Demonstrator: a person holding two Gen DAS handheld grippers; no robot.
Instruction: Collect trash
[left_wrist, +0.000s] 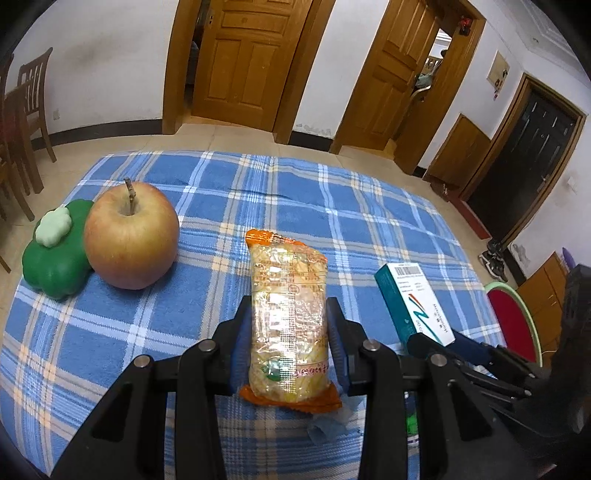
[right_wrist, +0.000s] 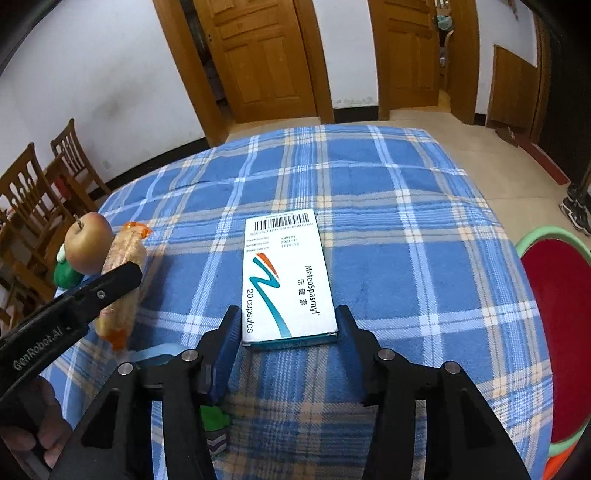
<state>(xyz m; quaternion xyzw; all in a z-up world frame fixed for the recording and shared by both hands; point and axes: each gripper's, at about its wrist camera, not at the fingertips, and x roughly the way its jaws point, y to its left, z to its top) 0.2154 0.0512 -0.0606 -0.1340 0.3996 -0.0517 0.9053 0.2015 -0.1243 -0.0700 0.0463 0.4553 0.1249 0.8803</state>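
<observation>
A clear snack wrapper with orange ends (left_wrist: 288, 317) lies on the blue plaid cloth (left_wrist: 258, 192). My left gripper (left_wrist: 289, 325) is shut on it, one finger against each long side. It also shows in the right wrist view (right_wrist: 122, 280) beside the left gripper's finger (right_wrist: 110, 284). A white and teal medicine box (right_wrist: 286, 277) lies flat between the fingers of my right gripper (right_wrist: 288, 325), which press its near end on both sides. The box also shows in the left wrist view (left_wrist: 413, 302).
A red-yellow apple (left_wrist: 131, 236) and a green plastic pepper (left_wrist: 55, 251) sit at the cloth's left. A red basin with a green rim (right_wrist: 554, 332) stands right of the table. Wooden chairs (right_wrist: 40, 206) stand at the left. Doors line the far wall.
</observation>
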